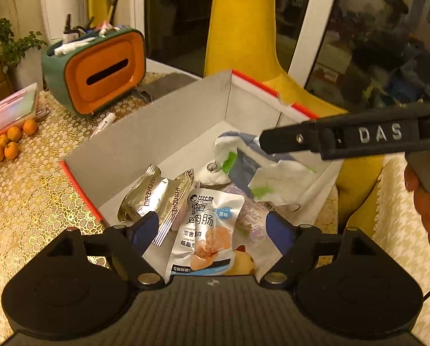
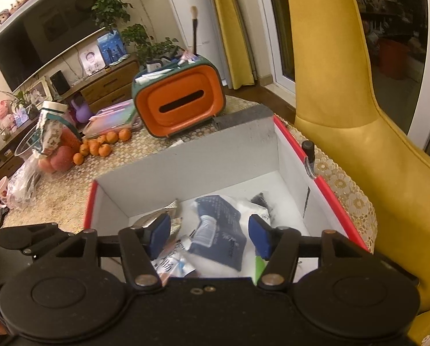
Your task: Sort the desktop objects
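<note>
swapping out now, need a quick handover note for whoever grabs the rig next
Left claw: open, empty, above the red-edged box.
Right claw: open, empty, over the same box; the blue-and-white packet sits below it, unpinched.
In the box: foil snack packs, chicken sausage pouch, the packet.
Left out: a marker by the tissue organiser, and tangerines on the table.

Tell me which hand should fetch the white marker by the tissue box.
Left. The marker lies outside the box's left wall, on the left gripper's side; those jaws stand open and empty. The right gripper sits farther right.
</note>
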Tool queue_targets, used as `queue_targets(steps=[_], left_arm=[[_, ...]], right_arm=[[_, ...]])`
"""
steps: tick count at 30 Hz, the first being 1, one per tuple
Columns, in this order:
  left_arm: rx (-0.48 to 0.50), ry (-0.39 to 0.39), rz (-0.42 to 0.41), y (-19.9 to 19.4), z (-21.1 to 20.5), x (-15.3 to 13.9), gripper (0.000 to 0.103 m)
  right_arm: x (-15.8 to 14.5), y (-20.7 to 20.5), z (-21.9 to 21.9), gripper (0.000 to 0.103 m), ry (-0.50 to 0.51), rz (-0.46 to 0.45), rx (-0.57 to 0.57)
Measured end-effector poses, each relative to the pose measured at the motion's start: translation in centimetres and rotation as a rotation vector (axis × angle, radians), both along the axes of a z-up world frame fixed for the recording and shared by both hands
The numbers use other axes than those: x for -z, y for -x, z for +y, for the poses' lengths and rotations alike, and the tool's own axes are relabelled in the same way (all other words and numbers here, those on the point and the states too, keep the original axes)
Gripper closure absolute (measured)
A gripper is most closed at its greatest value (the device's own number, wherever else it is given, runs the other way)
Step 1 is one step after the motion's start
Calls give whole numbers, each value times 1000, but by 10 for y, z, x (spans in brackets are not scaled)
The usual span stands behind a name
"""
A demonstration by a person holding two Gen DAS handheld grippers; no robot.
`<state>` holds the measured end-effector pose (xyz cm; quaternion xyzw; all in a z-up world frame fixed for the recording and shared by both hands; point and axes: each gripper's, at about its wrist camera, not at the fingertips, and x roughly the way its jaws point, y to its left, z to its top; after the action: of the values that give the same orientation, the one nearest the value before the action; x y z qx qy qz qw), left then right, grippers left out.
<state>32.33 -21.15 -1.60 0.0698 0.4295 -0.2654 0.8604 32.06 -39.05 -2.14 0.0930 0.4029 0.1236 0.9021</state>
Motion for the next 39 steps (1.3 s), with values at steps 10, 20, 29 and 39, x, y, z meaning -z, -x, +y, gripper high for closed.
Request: queue_targets(steps=[10,20,29,39], left_arm=[[-37,87,-67,39,25,-25,22],[-115,130,-122,74,45,-34,22],[-175,135,-169,98,61,-37,1],[-195,131,-207,128,72,-33,0]], right_arm=[[-25,43,1,33,12,-69,-46],[-34,86,-3,20,14,-164,-85],[-33,119,9,8,50,-259,-136],[-22,149,25,1,88,-321,-154]])
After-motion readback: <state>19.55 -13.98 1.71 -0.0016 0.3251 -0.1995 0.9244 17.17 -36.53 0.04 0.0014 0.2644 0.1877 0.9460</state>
